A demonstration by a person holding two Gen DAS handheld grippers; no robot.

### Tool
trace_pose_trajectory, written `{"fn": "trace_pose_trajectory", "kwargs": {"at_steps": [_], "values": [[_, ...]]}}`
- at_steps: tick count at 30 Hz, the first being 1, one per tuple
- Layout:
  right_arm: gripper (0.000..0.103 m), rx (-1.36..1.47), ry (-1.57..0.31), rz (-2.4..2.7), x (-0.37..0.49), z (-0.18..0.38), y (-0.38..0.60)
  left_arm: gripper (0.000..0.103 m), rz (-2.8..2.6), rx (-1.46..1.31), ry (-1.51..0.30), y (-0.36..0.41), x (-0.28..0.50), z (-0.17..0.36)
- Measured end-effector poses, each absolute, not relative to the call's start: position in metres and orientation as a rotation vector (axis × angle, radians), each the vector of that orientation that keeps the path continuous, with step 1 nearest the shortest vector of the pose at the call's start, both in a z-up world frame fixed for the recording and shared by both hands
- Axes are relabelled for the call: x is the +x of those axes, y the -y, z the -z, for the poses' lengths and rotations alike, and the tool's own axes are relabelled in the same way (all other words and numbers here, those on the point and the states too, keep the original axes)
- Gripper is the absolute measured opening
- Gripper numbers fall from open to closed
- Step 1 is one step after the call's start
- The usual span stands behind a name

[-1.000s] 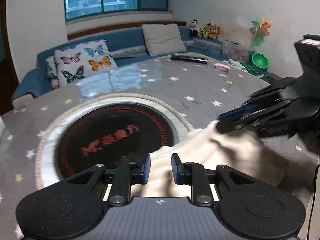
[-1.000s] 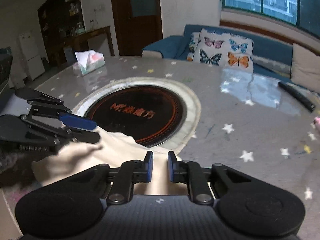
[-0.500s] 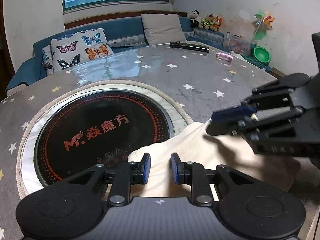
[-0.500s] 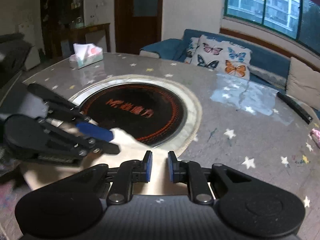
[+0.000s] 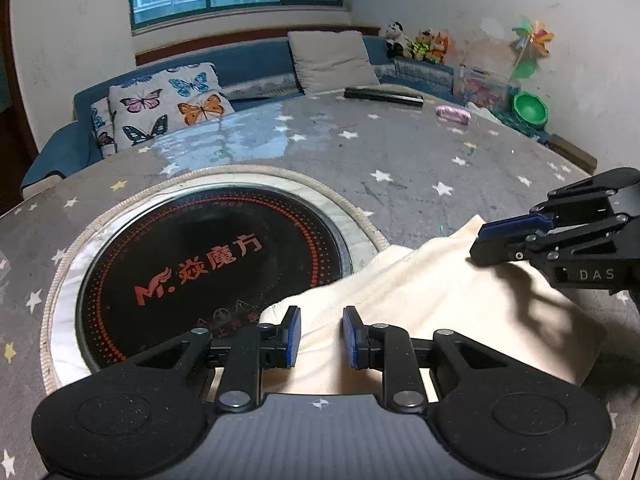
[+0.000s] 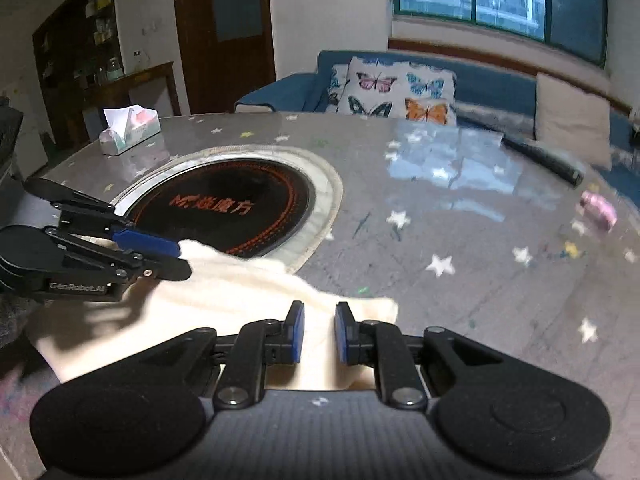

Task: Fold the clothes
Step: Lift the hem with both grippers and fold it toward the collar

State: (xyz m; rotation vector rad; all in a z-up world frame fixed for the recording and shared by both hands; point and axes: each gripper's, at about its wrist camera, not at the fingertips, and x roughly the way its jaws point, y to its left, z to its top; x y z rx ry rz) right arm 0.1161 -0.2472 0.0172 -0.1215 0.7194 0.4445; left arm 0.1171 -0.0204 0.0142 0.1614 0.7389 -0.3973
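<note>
Cream-coloured folded cloth (image 5: 440, 304) fills the near right of the left wrist view, lying on the round grey table with a star pattern (image 5: 400, 152). Its left corner overlaps the edge of the black round glass hotplate with red lettering (image 5: 208, 264) set in the middle of the table. The left claw (image 5: 319, 336) hovers just over that near corner, its blue-padded fingers released with a clear gap and cloth showing between them, nothing pinched. At the right edge the right claw (image 5: 480, 240) reaches in over the far side of the cloth; its fingers lie close together, though whether they touch the fabric I cannot tell. Beyond the table stand a blue sofa with a butterfly-print cushion (image 5: 168, 108), and a long black bar (image 5: 382, 96) and a small pink object (image 5: 452, 112) lie on the far table edge.

From the right wrist view, which is somewhat blurred, the cloth (image 6: 224, 296) lies at the near left, one corner on the hotplate (image 6: 224, 204) rim. The right claw (image 6: 319, 330) is released above the cloth's right end, fingers apart. The left claw (image 6: 176, 256) comes in from the left over the far corner. A tissue box (image 6: 128, 132) sits on the table (image 6: 440, 240) at the far left.
</note>
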Motion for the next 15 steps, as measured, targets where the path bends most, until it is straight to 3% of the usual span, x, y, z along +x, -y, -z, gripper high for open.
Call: {"fn": "trace_pose_trajectory", "kwargs": {"at_steps": [7,15], "values": [[0.015,-0.13,-0.694,-0.536,0.093,-0.033,0.245,0.026,0.432,0.172,-0.655,0.023,0.073,-0.035],[0.016,-0.269,-0.729,-0.7,0.05,-0.022,0.213,0.026,0.502,0.208,-0.67,0.032,0.018,-0.018]]}}
